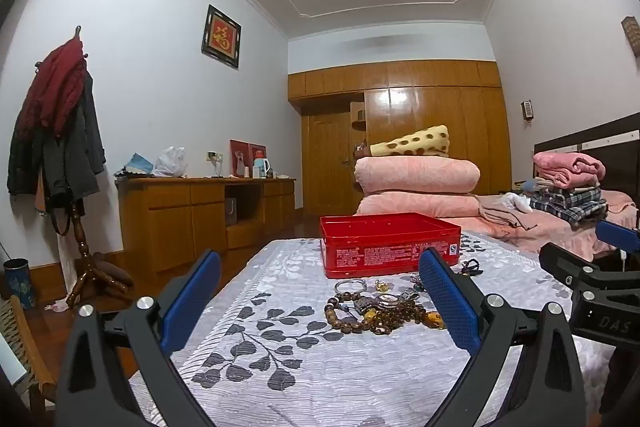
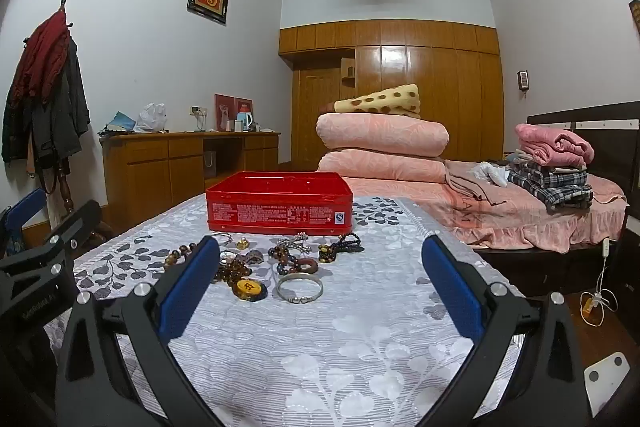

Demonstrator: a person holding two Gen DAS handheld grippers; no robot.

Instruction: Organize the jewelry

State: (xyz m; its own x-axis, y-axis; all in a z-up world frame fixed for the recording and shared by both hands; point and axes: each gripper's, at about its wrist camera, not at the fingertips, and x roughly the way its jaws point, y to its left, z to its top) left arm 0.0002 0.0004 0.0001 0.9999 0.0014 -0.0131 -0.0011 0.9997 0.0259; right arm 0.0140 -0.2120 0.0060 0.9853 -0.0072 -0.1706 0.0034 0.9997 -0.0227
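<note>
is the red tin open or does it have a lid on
Open: the red tin shows its inner walls and rim with no lid. Its contents cannot be seen.

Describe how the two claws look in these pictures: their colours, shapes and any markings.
Both claws look the same. The left claw and the right claw each have two flat blue fingers with a fine textured face, set on black angular plastic arms with triangular cut-outs and round silver bolts. White raised lettering marks the black body of each, seen from the other's camera. No hand, sleeve or cable on them shows.
</note>
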